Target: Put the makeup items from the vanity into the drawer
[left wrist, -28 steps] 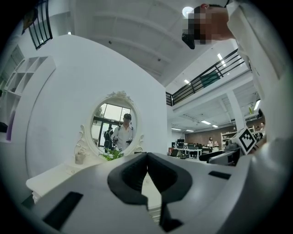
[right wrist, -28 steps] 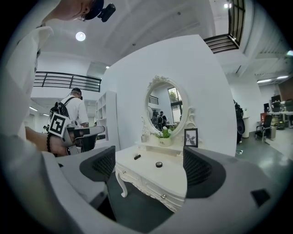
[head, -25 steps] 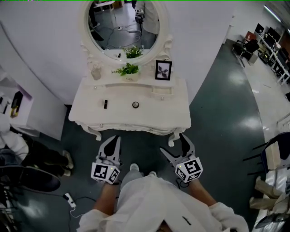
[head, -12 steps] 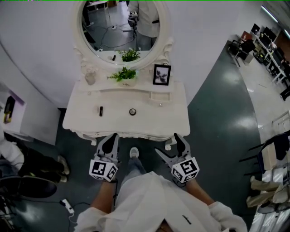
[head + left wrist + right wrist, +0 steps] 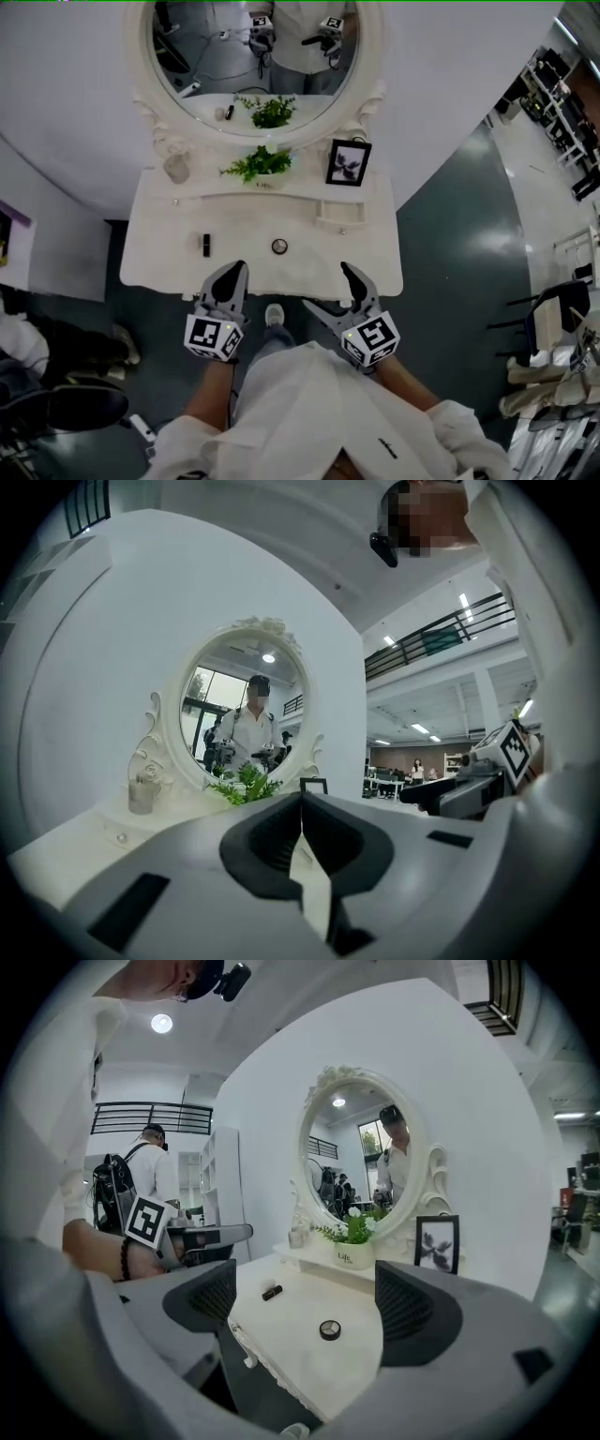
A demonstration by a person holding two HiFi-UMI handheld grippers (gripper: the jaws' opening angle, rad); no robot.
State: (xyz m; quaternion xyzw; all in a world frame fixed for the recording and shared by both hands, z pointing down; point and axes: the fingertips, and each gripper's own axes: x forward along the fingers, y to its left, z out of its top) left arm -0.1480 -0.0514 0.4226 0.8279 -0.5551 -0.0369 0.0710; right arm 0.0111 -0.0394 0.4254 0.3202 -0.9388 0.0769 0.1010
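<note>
A white vanity table [image 5: 159, 267] with a big round mirror [image 5: 216, 70] stands against a curved white wall [image 5: 450, 75]. The floor [image 5: 469, 234] is dark green and shiny, with bright spots of light on it. Far off on the right are desks and chairs [image 5: 555, 80], and a round lamp [image 5: 161, 1023] shines on the ceiling.

Bright, even indoor light comes from overhead. A round ceiling lamp [image 5: 161, 1023] burns out to a white spot in the right gripper view, and light strips [image 5: 464, 602] glow at the left gripper view's upper right. In the head view the glossy floor [image 5: 450, 281] carries pale glare patches, and the white surface [image 5: 309, 262] looks nearly washed out, with soft shadow beneath its front edge. Both gripper views bulge strongly and fall to black at the corners.
</note>
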